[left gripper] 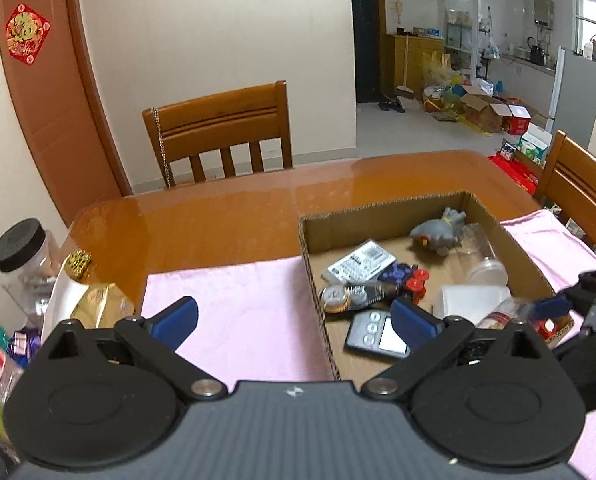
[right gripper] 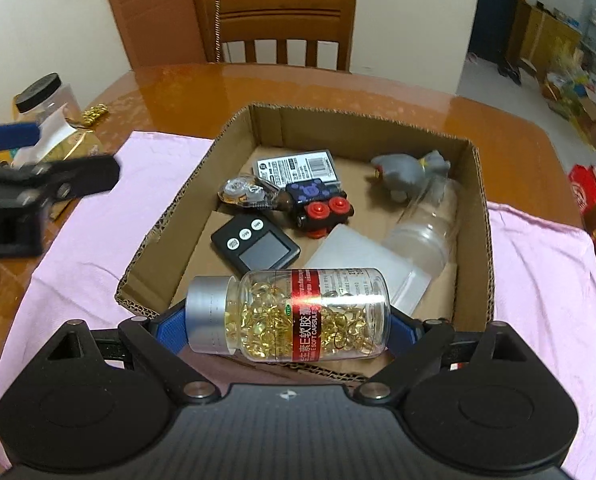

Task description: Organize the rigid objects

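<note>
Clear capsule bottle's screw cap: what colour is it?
Silver cap, shown best in the right wrist view.

The worktop (left gripper: 225,216) was glossy orange-brown wood, partly under a pink cloth (left gripper: 237,312). A wooden chair (left gripper: 221,128) stood at its far edge before a cream wall (left gripper: 201,40). A brown door (left gripper: 45,92) stood left; pale floor (left gripper: 398,132) ran towards cluttered boxes (left gripper: 482,108).

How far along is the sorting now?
Done: several items, including the timer and toy car, lie in the cardboard box. In hand: the right claw holds the capsule bottle over the box. Left: clutter beside the cloth, like the black-lidded jar; the left claw is empty.
</note>
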Demonstrator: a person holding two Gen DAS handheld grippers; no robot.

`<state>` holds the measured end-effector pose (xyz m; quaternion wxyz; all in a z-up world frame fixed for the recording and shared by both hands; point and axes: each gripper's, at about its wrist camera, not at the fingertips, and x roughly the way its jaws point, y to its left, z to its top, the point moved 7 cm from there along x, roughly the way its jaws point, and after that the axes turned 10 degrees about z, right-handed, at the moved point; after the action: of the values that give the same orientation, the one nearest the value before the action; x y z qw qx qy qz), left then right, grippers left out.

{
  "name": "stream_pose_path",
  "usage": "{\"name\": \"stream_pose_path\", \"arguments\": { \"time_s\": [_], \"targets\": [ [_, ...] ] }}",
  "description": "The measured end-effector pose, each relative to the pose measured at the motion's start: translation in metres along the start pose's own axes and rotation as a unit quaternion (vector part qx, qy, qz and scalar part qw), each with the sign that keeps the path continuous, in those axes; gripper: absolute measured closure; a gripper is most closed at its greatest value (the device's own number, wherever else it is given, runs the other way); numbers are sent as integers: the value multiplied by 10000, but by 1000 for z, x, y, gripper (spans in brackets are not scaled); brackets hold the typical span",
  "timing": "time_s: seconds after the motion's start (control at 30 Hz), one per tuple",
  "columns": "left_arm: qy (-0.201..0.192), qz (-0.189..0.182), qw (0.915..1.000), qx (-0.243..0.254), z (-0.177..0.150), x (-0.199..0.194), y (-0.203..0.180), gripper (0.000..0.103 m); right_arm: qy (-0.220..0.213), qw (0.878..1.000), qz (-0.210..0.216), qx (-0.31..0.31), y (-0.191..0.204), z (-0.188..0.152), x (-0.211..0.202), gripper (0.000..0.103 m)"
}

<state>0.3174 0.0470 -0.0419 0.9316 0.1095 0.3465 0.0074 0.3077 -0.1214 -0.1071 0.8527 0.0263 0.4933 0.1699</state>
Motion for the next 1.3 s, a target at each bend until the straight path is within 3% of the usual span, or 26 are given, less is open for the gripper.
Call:
{"name": "stream_pose_path", "arguments": {
  "time_s": [0.07, 0.3, 0.43, 0.6, 0.83, 1.3],
  "targets": [
    [11, 19, 10000, -14, -3, -3, 1, 1, -72, 10000, 23, 3, 1, 1, -3, 0],
    [147, -10, 9997, -214, -6, -18, -1, 1, -119, 9998, -118, 88, -3, 3, -24, 0],
    [591, -37, 9970, -490, -13, -28, -8, 1, -96, 9990, -391, 211, -11, -1, -42, 0],
    [1055, -68, 9934, -454, -24, -37, -26, 1, -121, 9960, -826, 319, -20, -7, -70, 0],
    [988, 99, 9945, -331, -14, -52, -37, 1, -191, 9922, -1096, 567, -32, -12, -98, 0],
    [995, 266, 9944, -238, -11, -63, -43, 1, -431, 9921, -996, 632, -29, -13, -123, 0]
  ]
}}
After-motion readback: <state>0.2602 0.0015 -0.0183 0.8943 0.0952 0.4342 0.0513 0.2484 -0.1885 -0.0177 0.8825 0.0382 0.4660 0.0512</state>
